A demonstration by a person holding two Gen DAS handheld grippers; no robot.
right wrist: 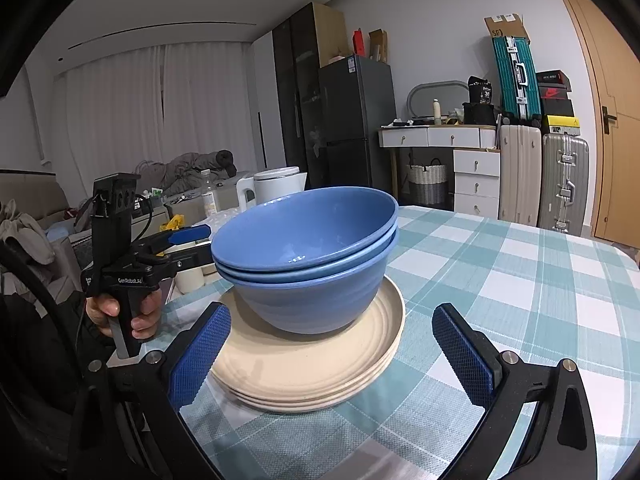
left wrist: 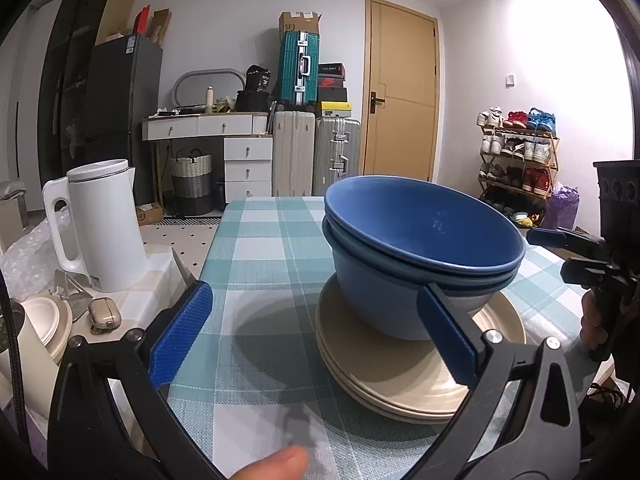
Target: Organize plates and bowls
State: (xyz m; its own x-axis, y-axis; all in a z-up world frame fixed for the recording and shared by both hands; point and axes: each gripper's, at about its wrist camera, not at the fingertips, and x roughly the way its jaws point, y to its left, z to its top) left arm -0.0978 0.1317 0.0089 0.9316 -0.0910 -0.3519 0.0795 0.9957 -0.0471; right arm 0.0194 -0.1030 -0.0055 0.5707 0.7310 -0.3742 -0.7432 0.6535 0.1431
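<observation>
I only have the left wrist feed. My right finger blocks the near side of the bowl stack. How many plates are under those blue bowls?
Observer: From the right wrist view, three cream plates are stacked flat, rims aligned.
Operator: And how many bowls? I count maybe two rims.
Observer: Three blue bowls are nested, sitting toward the back of the top plate.
Operator: Where is my left gripper relative to the stack?
Observer: The left gripper is off to the stack's side, level with the bowl rims, jaws barely parted; I cannot tell whether it touches them.
Operator: Is the right gripper holding anything?
Observer: No, the right gripper is open, its fingers either side of the plates.
</observation>
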